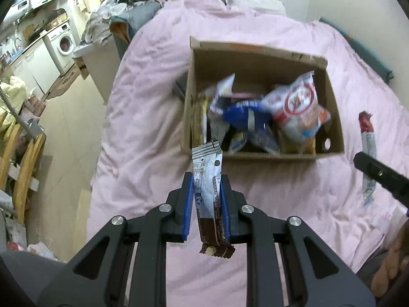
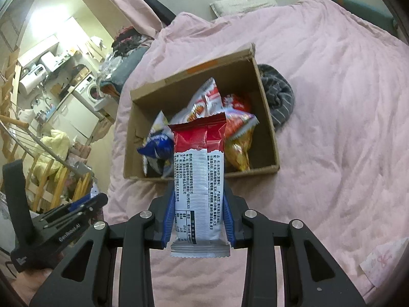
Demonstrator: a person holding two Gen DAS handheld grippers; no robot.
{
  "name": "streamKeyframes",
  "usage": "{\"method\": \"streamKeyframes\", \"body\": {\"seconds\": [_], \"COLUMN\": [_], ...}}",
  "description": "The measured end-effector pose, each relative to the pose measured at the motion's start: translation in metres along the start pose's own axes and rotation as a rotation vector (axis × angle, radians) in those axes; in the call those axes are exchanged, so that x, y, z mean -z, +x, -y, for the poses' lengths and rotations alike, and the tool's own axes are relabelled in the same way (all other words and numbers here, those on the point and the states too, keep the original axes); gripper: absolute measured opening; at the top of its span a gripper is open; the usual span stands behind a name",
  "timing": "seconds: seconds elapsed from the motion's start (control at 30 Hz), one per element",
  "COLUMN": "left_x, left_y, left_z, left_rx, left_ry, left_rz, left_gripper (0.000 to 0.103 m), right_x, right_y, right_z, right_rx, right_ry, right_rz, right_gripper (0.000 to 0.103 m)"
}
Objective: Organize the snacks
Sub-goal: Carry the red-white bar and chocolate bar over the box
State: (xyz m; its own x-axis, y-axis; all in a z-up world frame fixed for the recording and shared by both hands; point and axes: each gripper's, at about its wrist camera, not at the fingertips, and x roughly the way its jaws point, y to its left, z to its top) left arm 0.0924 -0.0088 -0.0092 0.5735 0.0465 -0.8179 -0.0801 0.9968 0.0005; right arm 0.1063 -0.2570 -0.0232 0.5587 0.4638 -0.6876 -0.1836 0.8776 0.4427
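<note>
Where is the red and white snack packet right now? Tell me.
The red and white snack packet is clamped between the right gripper's fingers, raised above the pink bedspread just short of the cardboard box.

My left cam sits just behind my left gripper (image 1: pixel 206 179), tilted down over the pink bed (image 1: pixel 143 117), cardboard box (image 1: pixel 258 51) close ahead. Right cam rides behind my right gripper (image 2: pixel 199 192), same downward tilt, box (image 2: pixel 194 76) near too. Both share box, bed, kitchen at far left. Each cam catches the other gripper at frame edge.
</note>
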Motion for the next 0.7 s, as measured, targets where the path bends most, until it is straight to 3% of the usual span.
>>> {"method": "streamKeyframes", "body": {"seconds": [0.2,0.37,0.53,0.7], "left_x": [-0.026,-0.047,-0.068,-0.088], "left_y": [-0.013,-0.014,0.003,0.019], "left_z": [-0.008,-0.009,-0.014,-0.01], "left_rx": [0.074,0.071,0.107,0.104], "left_ry": [0.001,0.036,-0.004,0.027], "left_rz": [0.066,0.129,0.112,0.129], "left_gripper": [0.016,0.016,0.016,0.016], "right_x": [-0.012,-0.021,-0.038,-0.07], "right_y": [-0.004,-0.002,0.002,0.002], "right_z": [0.001,0.009,-0.001,0.005], "right_rx": [-0.009,-0.032,-0.028,0.019], "right_ry": [0.002,0.055,0.03,0.013], "right_rz": [0.043,0.042,0.052,0.096], "right_gripper": [0.034,0.034,0.034,0.034]}}
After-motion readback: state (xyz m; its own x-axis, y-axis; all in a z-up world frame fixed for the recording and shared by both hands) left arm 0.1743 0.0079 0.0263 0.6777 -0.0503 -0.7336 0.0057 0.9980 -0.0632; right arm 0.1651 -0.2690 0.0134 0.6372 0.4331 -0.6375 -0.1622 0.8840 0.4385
